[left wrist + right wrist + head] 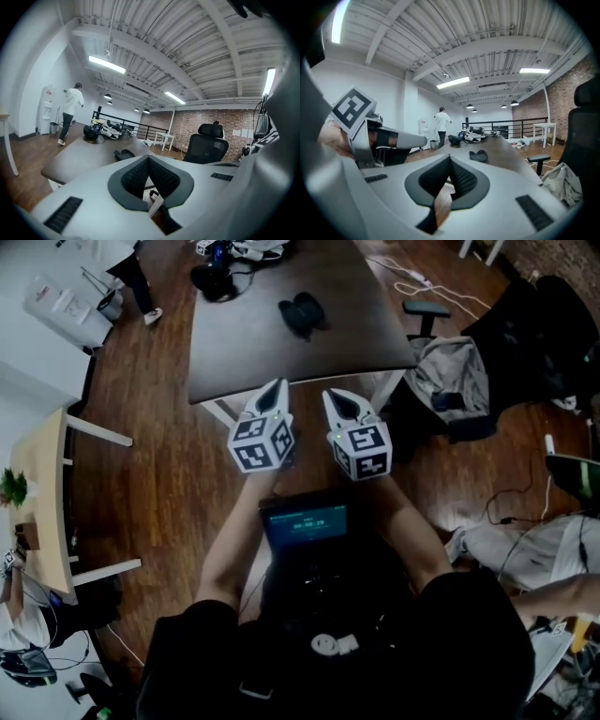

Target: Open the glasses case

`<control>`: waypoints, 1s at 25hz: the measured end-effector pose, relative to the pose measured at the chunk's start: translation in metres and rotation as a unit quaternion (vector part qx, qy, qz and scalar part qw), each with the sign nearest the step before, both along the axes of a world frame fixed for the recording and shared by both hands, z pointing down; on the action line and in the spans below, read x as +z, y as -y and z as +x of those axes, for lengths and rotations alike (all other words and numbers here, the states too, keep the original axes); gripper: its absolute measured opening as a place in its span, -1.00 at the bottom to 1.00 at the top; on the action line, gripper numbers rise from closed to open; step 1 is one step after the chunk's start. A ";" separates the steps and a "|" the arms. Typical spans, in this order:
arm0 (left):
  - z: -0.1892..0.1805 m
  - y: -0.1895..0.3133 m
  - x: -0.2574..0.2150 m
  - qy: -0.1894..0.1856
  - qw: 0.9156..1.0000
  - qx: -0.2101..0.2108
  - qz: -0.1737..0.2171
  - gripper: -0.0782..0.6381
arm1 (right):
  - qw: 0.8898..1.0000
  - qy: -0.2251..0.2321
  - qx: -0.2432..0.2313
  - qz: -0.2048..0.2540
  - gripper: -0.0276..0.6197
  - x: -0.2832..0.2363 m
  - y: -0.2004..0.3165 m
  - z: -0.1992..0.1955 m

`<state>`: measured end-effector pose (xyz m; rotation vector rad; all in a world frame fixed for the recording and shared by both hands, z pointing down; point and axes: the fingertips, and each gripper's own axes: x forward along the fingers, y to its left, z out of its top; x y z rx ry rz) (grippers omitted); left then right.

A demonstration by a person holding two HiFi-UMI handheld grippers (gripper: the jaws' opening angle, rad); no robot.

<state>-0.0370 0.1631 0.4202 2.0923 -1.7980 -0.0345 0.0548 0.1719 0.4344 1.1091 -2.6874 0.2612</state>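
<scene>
Both tongs well short of case

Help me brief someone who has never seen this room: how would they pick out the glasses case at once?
Find the large dark table on the wooden floor. The glasses case lies on its top, right of centre in the head view. It is small, dark and rounded, alone on bare tabletop, while the clutter is bunched at the far end.
</scene>
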 end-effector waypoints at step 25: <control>0.025 -0.119 0.008 0.002 1.000 0.016 -0.007 -0.78 | 1.000 0.001 0.023 -0.010 -0.90 -0.007 -0.118 0.008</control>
